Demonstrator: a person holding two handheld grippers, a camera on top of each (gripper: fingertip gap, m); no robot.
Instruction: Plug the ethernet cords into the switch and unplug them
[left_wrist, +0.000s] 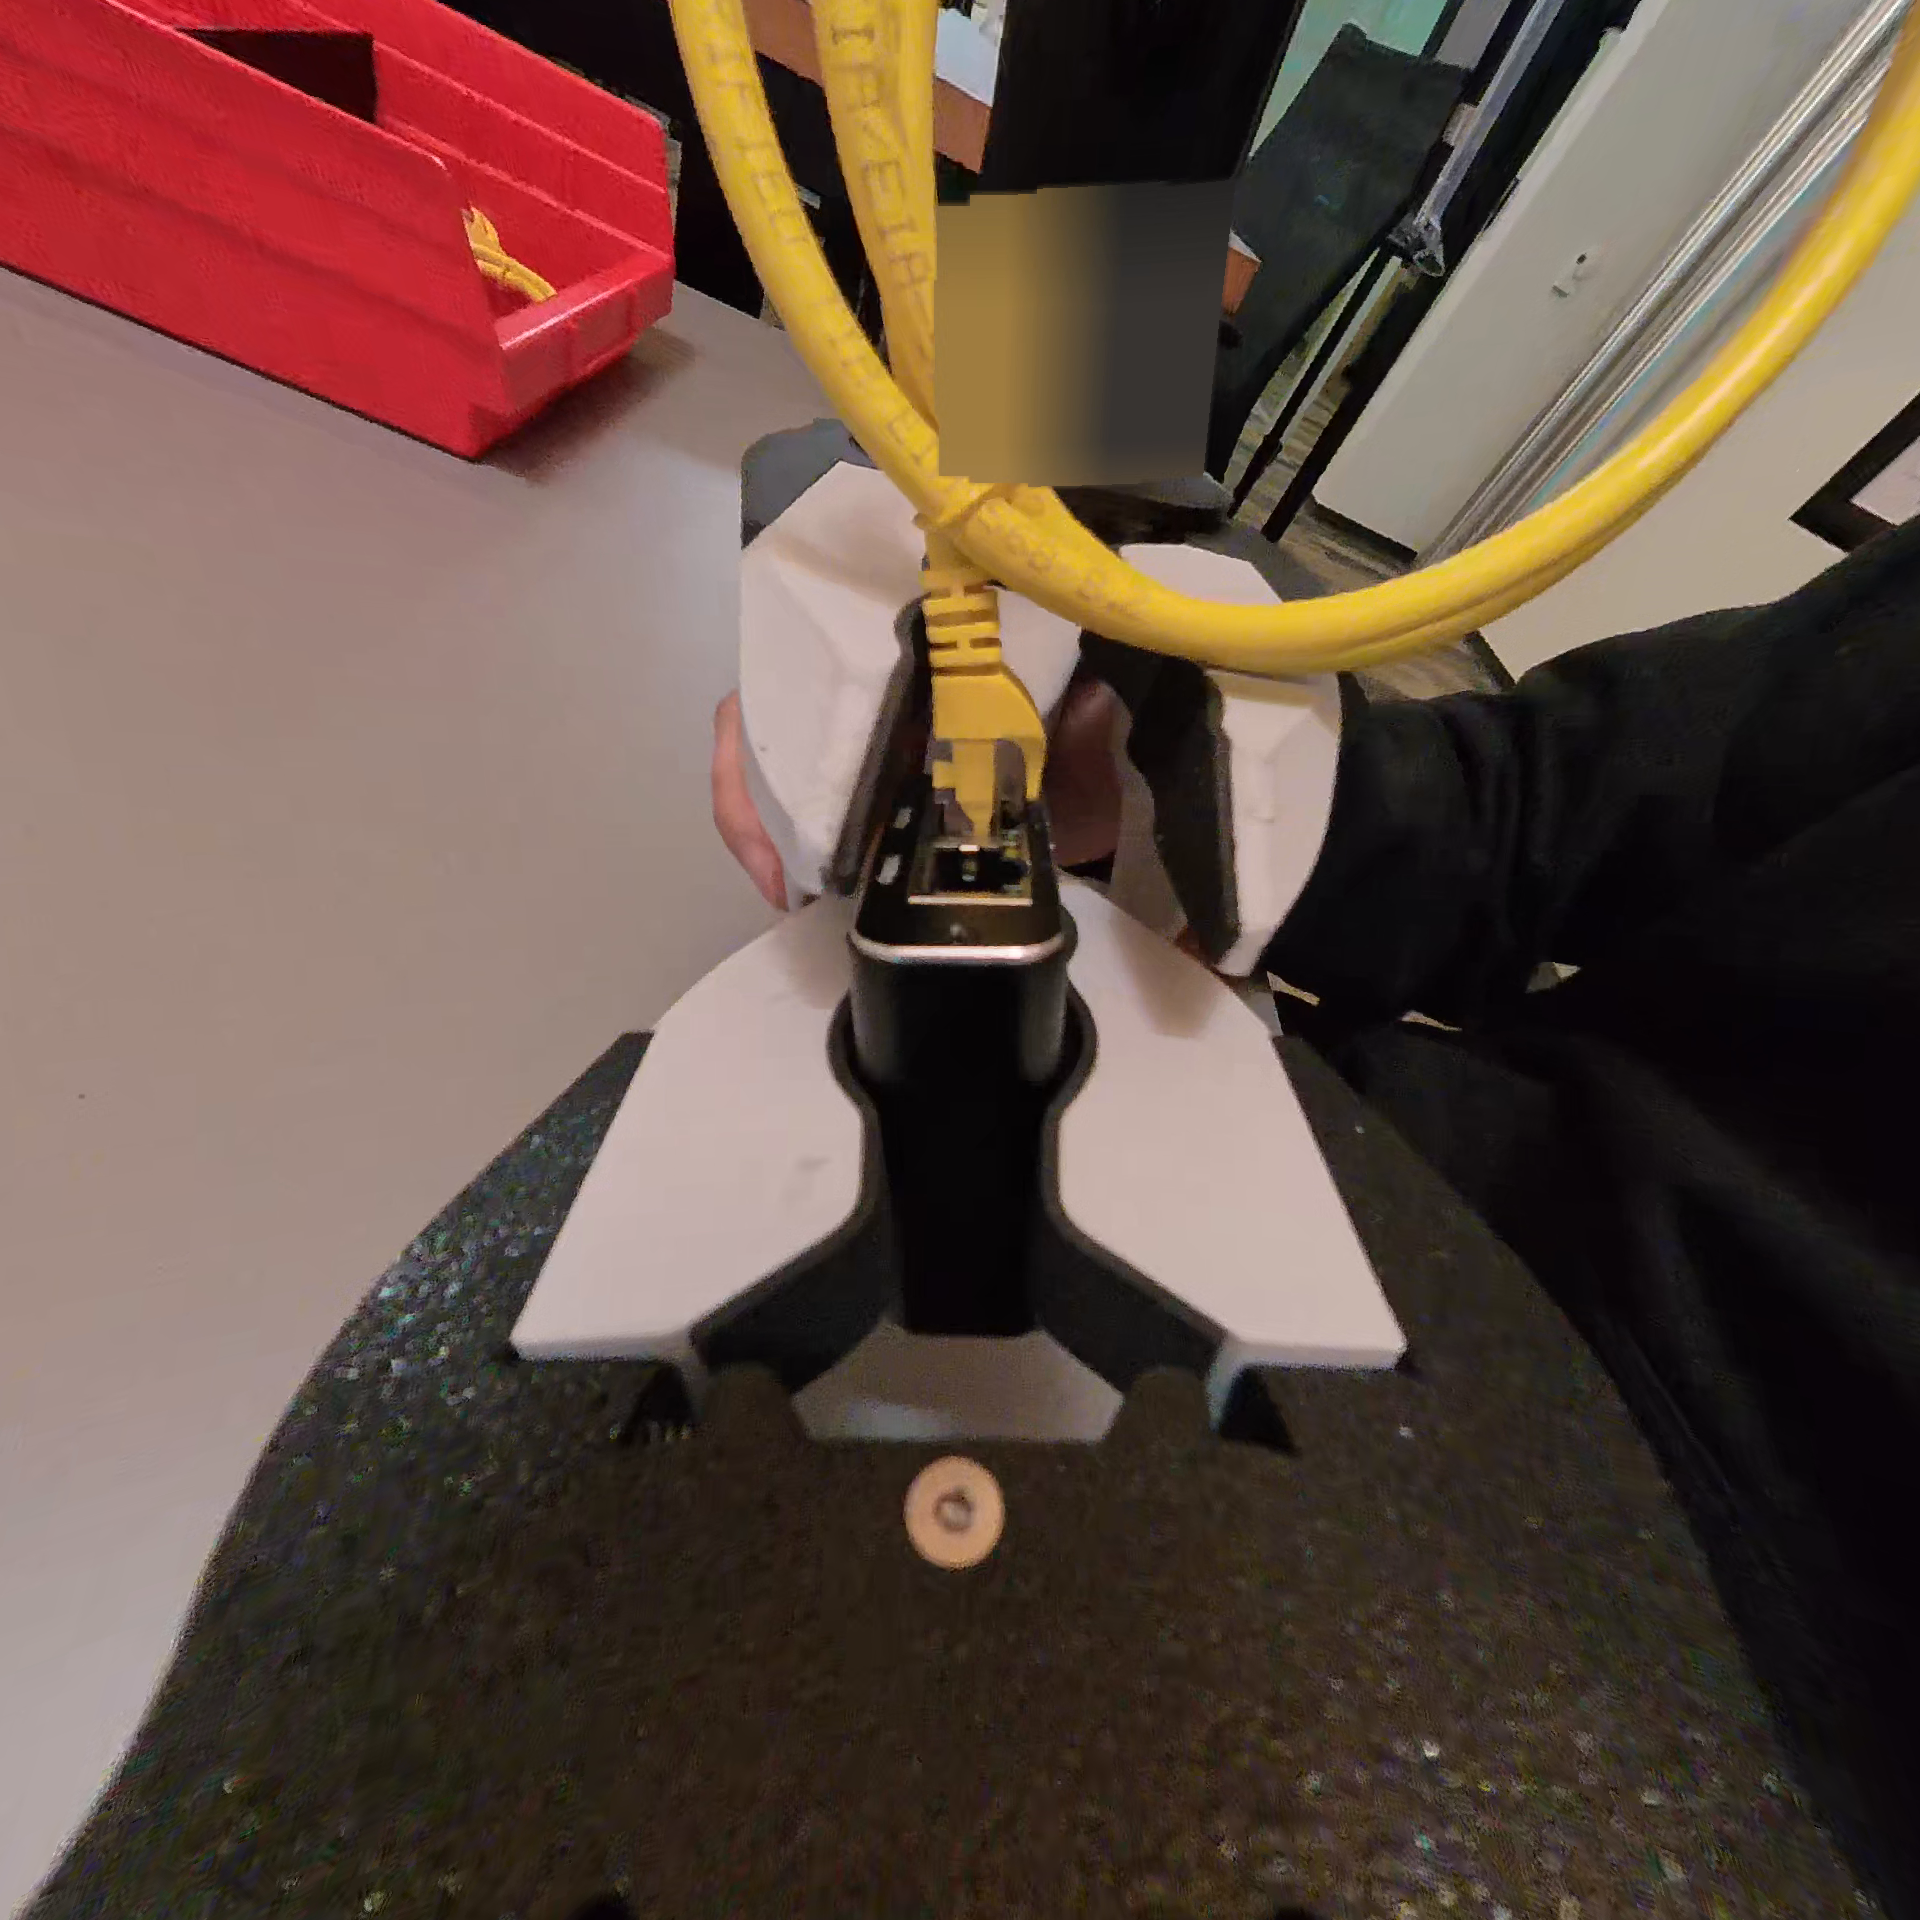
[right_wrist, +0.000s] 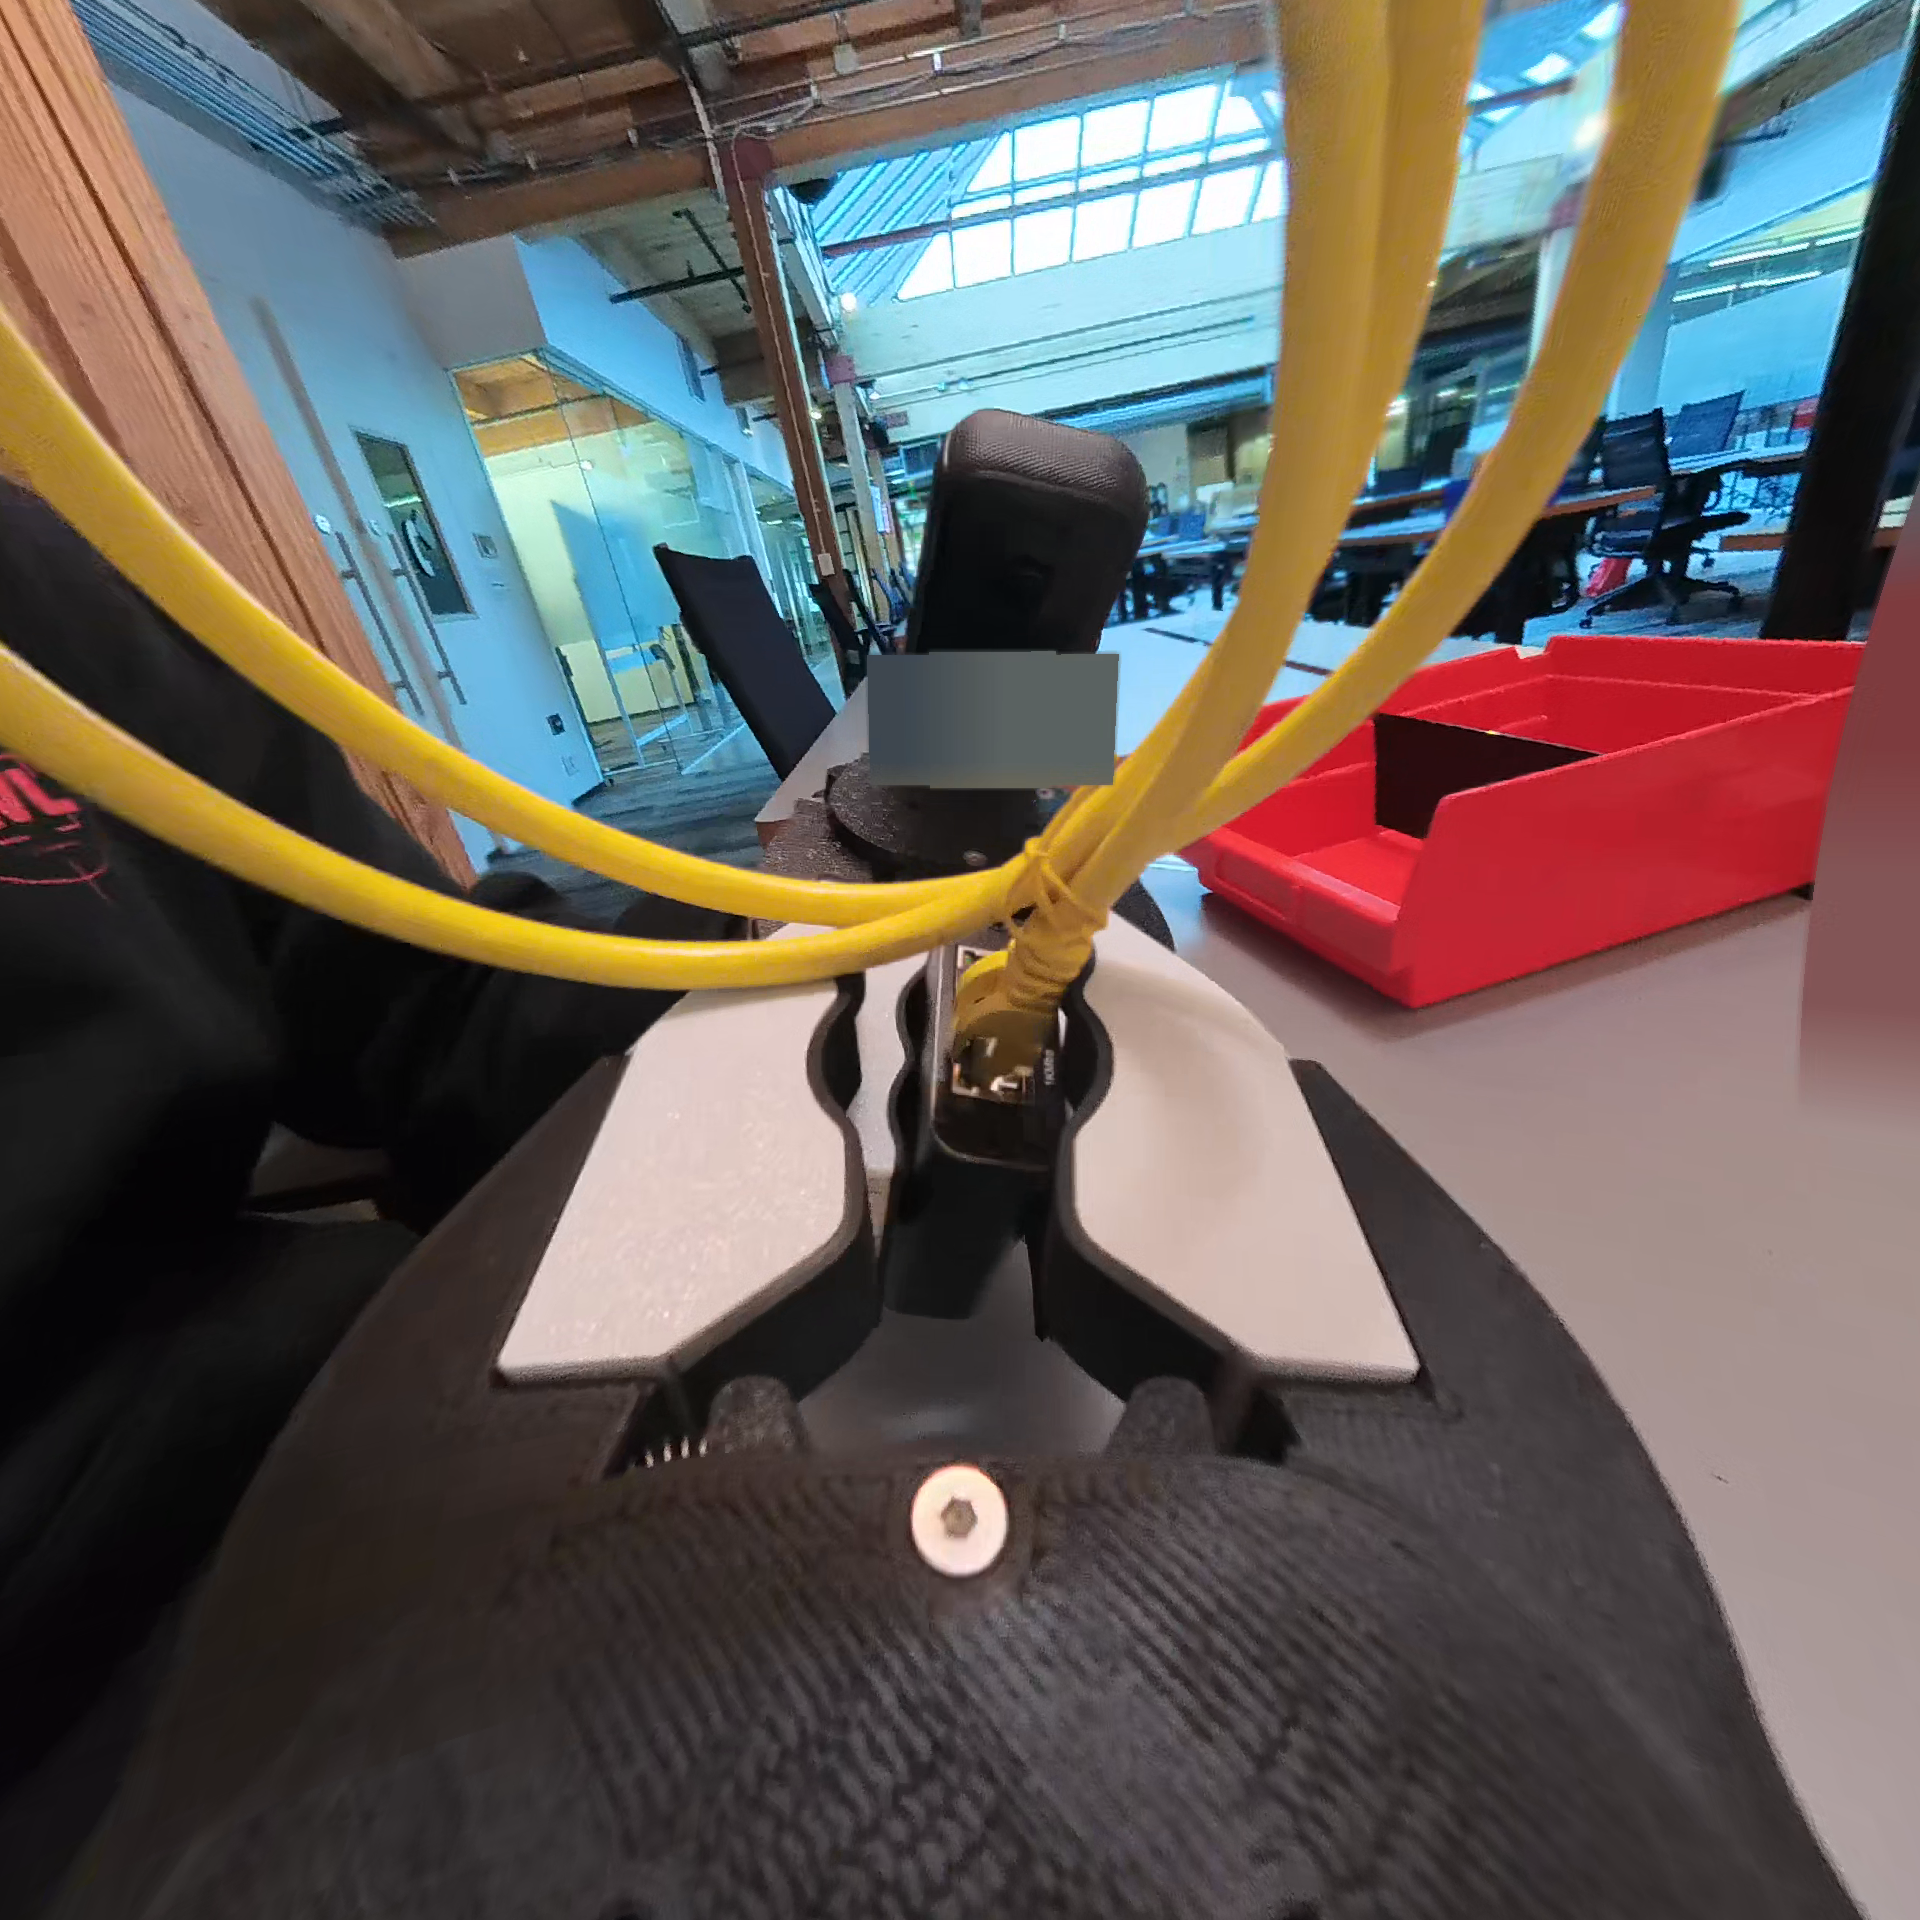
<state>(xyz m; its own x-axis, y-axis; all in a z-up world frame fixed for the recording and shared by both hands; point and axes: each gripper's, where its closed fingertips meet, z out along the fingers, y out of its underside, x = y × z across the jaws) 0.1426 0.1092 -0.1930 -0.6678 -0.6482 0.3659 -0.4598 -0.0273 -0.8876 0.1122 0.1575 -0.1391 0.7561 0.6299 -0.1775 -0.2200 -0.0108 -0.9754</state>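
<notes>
The left gripper (left_wrist: 956, 997) has its fingers closed around the black switch (left_wrist: 961, 1049), which it holds above the grey worktop (left_wrist: 343, 790) with the ports facing up. The right gripper (right_wrist: 971, 1101) comes from the opposite side, and its fingers are narrow, closed on the other end of the same switch (right_wrist: 982, 1164). A yellow plug (left_wrist: 977, 707) sits in one port, and the port beside it is free. The yellow cords (left_wrist: 1195, 613) rise from the plug in loops, tied together by a thin yellow twist tie (right_wrist: 1049, 883). Printed letters run along the cords, but they are too blurred to read. A red bin (left_wrist: 312, 208) stands on the worktop behind, with another yellow cord (left_wrist: 504, 260) inside. A black sleeve (left_wrist: 1558, 790) is at the right.
</notes>
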